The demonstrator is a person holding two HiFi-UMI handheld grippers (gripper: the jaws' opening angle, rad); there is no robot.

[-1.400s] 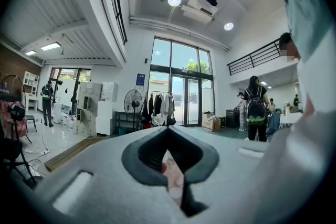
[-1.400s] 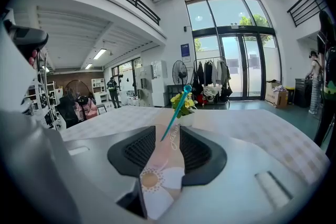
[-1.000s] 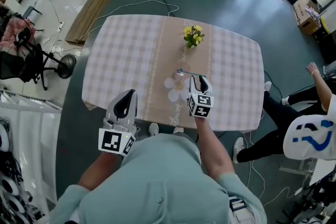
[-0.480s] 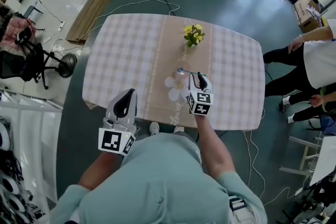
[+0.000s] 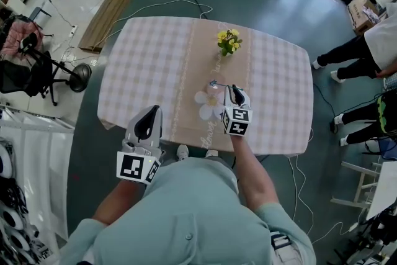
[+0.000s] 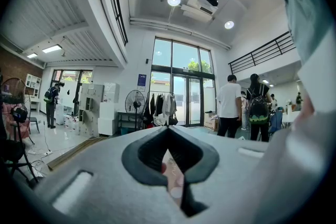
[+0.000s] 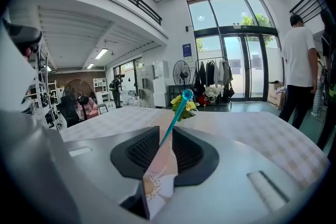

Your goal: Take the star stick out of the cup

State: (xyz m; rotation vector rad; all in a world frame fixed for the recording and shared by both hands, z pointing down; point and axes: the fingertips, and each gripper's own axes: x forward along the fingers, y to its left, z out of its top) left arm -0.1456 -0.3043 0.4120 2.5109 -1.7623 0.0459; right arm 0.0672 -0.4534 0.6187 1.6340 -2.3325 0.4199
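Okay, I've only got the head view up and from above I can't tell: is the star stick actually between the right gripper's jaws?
Observer: Yes. In the right gripper view the teal star stick rises between the jaws of the right gripper, which have just been closing; tablecloth shows beside it, so they look not yet clamped.
Operator: And the other one, anything in it?
Observer: Nothing. The left gripper view shows the left gripper with its jaws meeting at the tips and nothing between them.
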